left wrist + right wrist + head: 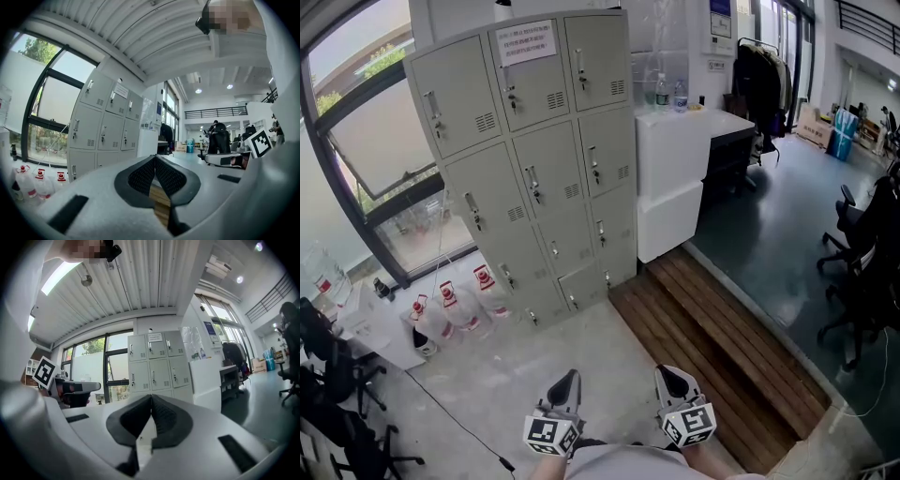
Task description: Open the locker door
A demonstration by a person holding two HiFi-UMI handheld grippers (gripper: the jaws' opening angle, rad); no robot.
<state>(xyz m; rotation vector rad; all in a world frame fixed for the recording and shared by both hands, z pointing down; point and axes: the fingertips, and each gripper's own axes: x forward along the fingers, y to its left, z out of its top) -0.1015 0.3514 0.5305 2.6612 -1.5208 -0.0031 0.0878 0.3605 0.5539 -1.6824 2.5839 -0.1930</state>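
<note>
A grey metal locker bank [534, 159] stands ahead against the window wall, three columns of small doors, all closed, each with a handle and vent. It also appears in the left gripper view as the locker bank [105, 126] and in the right gripper view as the locker bank [157, 369]. My left gripper [565, 386] and right gripper [675, 380] are held low near my body, well short of the lockers. Both are shut with nothing between their pads: left gripper [154, 159], right gripper [151, 398].
Several water bottles [455, 309] stand on the floor left of the lockers. A white cabinet [680, 178] sits to the right of them, a wooden platform [722, 356] lies at its foot, and office chairs [862, 262] are at far right. A cable [459, 422] runs across the concrete floor.
</note>
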